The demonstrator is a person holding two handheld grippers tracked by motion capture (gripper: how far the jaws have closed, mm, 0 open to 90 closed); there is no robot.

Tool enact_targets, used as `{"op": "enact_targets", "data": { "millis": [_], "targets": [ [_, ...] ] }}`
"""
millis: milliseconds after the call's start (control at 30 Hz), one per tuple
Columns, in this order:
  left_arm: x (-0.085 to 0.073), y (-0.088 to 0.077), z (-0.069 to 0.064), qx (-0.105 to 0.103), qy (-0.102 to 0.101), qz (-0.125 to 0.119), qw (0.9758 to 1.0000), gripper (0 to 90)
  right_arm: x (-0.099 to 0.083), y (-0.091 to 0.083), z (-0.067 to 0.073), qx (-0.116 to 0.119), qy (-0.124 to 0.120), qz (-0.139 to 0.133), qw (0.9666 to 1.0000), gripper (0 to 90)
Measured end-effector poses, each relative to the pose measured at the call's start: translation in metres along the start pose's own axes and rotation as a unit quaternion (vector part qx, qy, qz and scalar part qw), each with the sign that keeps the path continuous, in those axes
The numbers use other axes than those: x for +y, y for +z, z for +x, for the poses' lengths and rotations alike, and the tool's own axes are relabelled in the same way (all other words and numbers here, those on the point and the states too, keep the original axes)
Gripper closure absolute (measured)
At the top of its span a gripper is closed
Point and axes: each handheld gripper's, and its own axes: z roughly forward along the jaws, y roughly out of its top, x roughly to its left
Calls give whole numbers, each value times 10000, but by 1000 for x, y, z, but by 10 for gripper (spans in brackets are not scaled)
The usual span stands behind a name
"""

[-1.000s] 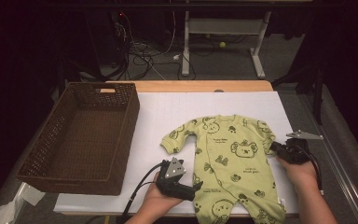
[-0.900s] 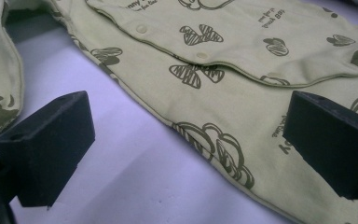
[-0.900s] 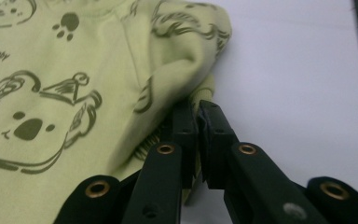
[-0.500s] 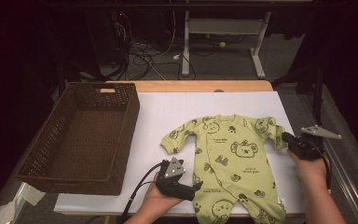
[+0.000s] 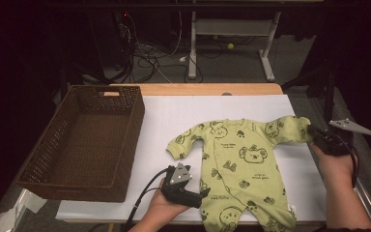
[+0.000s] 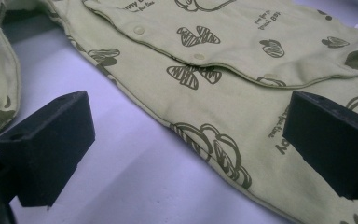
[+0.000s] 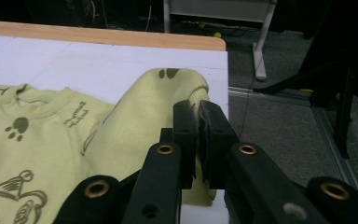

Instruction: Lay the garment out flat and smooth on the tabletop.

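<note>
A light green baby romper (image 5: pixel 241 169) printed with dark animal drawings lies face up on the white table cover (image 5: pixel 183 116). My right gripper (image 5: pixel 313 131) is shut on the cuff of the romper's right-hand sleeve (image 7: pixel 168 102) and holds it lifted off the table near the right edge. In the right gripper view the cuff is pinched between the two black jaws of my right gripper (image 7: pixel 198 119). My left gripper (image 5: pixel 204 193) rests by the romper's lower left edge, and in the left gripper view its jaws stand wide apart over the romper (image 6: pixel 223 93), holding nothing.
A dark brown woven basket (image 5: pixel 84 140) stands on the left part of the table with nothing in it. The table's right edge (image 7: pixel 226 79) runs just beside the lifted sleeve, with grey floor beyond it. Cables and a desk frame (image 5: pixel 232 48) lie behind the table.
My right gripper has risen and drawn toward the right edge, taking the sleeve cuff up and outward with it. The left gripper has stayed where it was.
</note>
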Motion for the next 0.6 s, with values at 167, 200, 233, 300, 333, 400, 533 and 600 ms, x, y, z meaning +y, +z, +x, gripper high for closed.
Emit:
{"op": "enact_targets", "data": {
  "millis": [167, 200, 233, 300, 333, 400, 533, 600],
  "targets": [
    [0, -1, 1, -58, -21, -47, 10000, 8, 0, 4, -14, -115, 171, 115, 9997, 872],
    [0, -1, 1, -61, -28, -52, 10000, 8, -1, 5, -16, -154, 183, 138, 9996, 872],
    [0, -1, 1, -58, -26, -51, 10000, 8, -2, 6, -19, -169, 171, 152, 9996, 872],
    [0, -1, 0, -55, -22, -53, 10000, 8, -5, 8, -24, -236, 229, 199, 9993, 872],
    [0, -1, 0, -58, -21, -54, 10000, 8, -6, 9, -27, -257, 240, 220, 9991, 872],
    [-1, -1, 0, -66, -10, -63, 10000, 8, -9, 12, -32, -317, 308, 266, 9987, 872],
    [-1, -2, 0, -65, 18, -55, 10000, 8, -14, 17, -38, -425, 293, 357, 9980, 872],
    [-1, -2, 0, -63, 22, -56, 10000, 8, -15, 19, -40, -489, 286, 375, 9977, 873]
  ]
}}
